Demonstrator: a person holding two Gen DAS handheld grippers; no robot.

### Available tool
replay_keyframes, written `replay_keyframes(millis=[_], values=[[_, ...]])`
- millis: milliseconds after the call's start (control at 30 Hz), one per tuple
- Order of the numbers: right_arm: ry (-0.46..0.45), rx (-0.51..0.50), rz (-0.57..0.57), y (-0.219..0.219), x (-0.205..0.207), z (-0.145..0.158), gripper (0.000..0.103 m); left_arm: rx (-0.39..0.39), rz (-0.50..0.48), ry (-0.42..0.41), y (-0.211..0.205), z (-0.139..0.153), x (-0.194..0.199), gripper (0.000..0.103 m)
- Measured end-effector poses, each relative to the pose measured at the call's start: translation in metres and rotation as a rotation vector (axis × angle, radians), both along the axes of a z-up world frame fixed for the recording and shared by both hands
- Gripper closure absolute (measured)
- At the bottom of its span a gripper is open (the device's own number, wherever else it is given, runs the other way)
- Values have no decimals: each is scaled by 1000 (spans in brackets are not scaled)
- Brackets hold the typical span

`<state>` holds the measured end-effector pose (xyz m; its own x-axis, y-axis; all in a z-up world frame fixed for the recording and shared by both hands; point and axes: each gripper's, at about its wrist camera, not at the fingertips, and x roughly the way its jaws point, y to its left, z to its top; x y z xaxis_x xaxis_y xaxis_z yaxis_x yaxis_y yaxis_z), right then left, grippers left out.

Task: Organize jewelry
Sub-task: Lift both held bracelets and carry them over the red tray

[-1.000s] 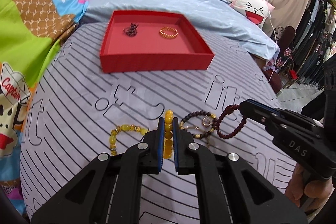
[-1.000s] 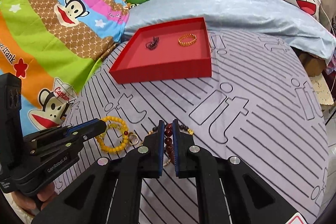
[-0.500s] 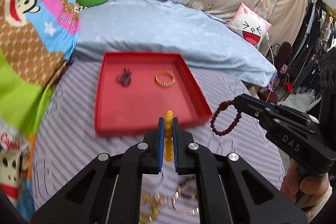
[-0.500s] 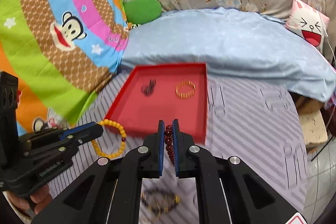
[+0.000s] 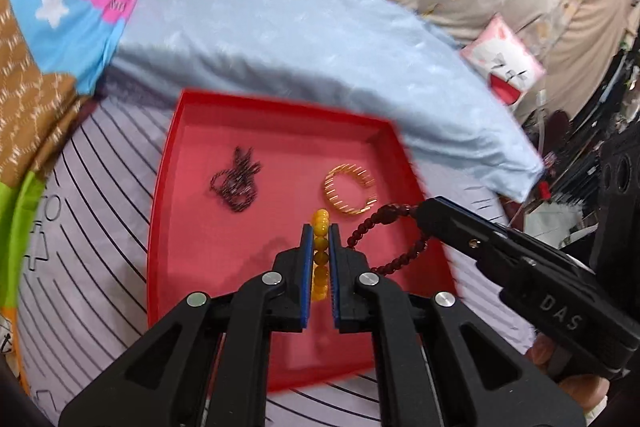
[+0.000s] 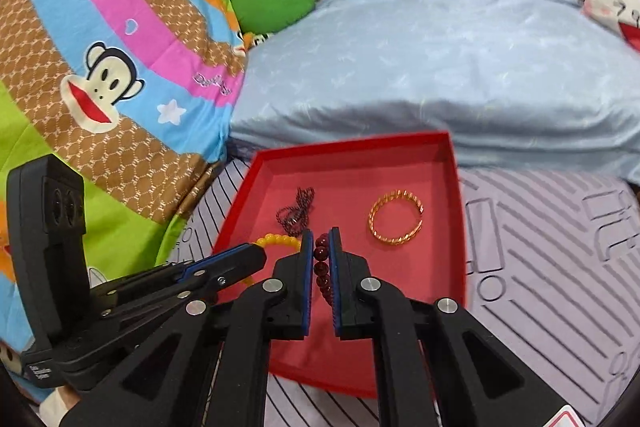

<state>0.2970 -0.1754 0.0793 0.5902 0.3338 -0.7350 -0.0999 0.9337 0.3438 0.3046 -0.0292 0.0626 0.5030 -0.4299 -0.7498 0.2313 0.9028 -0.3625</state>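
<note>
A: Red tray (image 5: 168,227) is seen on the striped sheet (image 6: 560,267), its far edge by the blue pillow (image 6: 440,67). What's held?

B: Yellow beads (image 5: 320,239) are clamped in the L gripper (image 5: 320,239), jaws closed on them, over the tray's middle. Dark red beads (image 6: 321,267) are pinched in the R gripper (image 6: 321,251), likewise closed on them, above the tray's near half.

A: Anything already in the tray?

B: Gold bangle (image 6: 396,223) is laid twd the far right corner; black cord (image 6: 296,213) twd the far left. Both are apart, not touching the walls.
</note>
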Motion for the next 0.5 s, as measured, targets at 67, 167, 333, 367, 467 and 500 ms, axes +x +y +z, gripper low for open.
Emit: replay_keyframes(millis=[67,167,333,367,467,500], values=[[35,-13,-5,-1,7,-18,96,49,13,26,2,-19,8,96],[62,-66,-13,-4,14,-36,96,124,34,34,7,-35,11,96],[52,-167,-31,-8,16,-47,95,218,57,13,13,-45,11,96],[48,-183,-32,-8,16,-48,95,259,64,-9,10,-45,7,96],[22,-241,-35,-6,13,-46,94,326,76,-50,4,-43,3,95],[8,-263,-37,-5,10,-44,89,336,82,-62,3,-42,1,95]])
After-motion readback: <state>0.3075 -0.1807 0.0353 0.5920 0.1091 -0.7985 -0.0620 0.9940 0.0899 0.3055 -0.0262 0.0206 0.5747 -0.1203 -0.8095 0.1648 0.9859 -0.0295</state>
